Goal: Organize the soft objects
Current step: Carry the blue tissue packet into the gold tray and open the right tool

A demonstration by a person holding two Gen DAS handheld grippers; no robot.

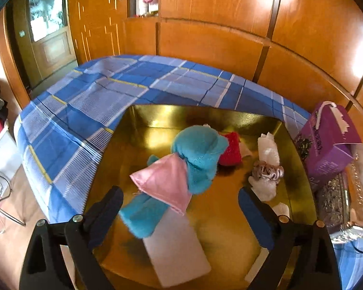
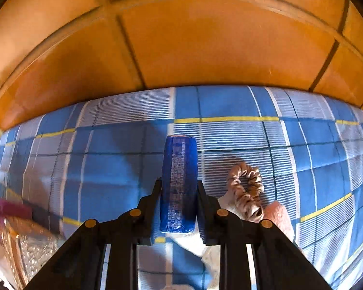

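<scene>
In the left wrist view a gold box point(image 1: 142, 118) lies on the blue plaid cloth. It holds a turquoise plush towel point(image 1: 198, 154), a pink satin cloth point(image 1: 167, 183), a red cloth point(image 1: 231, 152), a white pad point(image 1: 179, 244), and a white cloth with a grey scrunchie point(image 1: 267, 171). My left gripper point(image 1: 181, 207) is open just above the box, over the pink cloth and towel end. In the right wrist view my right gripper point(image 2: 179, 186) is shut, its blue pads point(image 2: 179, 183) pressed together, holding nothing. A beige scrunchie point(image 2: 246, 188) lies beside it on white and pink cloths point(image 2: 280, 217).
A purple carton point(image 1: 329, 145) and shiny silver packets point(image 1: 336, 198) stand right of the gold box. Wooden wall panels point(image 1: 230, 24) rise behind the table. A door point(image 1: 50, 31) is at the far left. The plaid cloth point(image 2: 109, 164) covers the table.
</scene>
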